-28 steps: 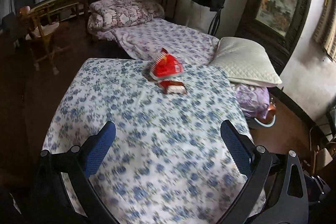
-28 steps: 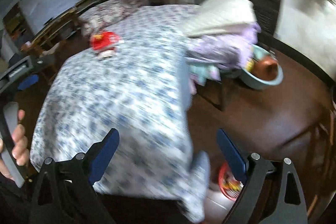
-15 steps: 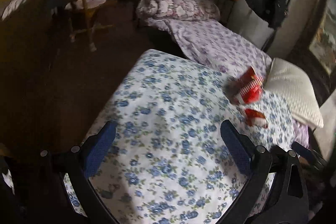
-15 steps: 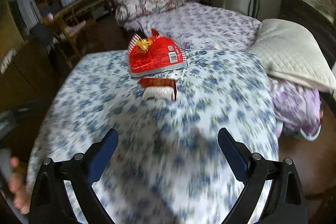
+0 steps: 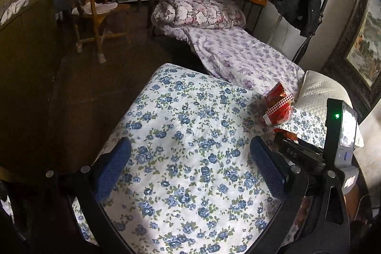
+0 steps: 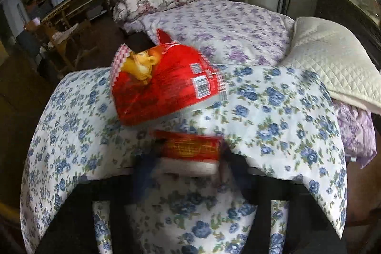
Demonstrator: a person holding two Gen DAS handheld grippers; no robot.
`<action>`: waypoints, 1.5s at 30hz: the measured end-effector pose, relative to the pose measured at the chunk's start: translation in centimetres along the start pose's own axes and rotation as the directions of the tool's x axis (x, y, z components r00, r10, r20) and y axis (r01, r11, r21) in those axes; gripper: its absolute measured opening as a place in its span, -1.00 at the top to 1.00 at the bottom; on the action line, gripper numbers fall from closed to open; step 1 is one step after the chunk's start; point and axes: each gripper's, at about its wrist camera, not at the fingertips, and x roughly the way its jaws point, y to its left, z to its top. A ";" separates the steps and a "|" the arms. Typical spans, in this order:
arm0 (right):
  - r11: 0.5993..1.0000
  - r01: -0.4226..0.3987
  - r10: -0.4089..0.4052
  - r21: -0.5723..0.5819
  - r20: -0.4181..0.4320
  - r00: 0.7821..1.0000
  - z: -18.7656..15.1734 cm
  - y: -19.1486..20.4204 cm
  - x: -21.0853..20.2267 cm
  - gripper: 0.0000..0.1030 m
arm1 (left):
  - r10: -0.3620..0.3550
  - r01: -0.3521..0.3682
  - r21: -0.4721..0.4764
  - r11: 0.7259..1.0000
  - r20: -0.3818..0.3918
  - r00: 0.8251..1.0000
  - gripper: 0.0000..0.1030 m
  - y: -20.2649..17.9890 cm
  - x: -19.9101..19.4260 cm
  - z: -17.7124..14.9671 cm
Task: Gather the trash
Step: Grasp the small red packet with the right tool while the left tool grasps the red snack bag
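Red tub [image 6: 190, 149] between just-closing jaws of right gripper [image 6: 187, 158], grip unclear — left gripper [image 5: 190, 163] jaws apart — "DAS" lettering [image 5: 291, 152]

- Our left gripper [image 5: 190, 167] has black curved arms, blue dimpled pads [image 5: 112, 166] and round silver screws at the joints.
- Our right gripper [image 5: 297, 154] is black, lettered "DAS", with a grey unit showing a green light.
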 end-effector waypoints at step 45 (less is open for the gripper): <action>0.988 -0.099 0.104 0.118 -0.037 0.994 -11.1 -3.8 -8.2 0.12 | -0.130 0.161 0.257 0.953 -0.133 0.983 0.46 -11.4 10.6 1.2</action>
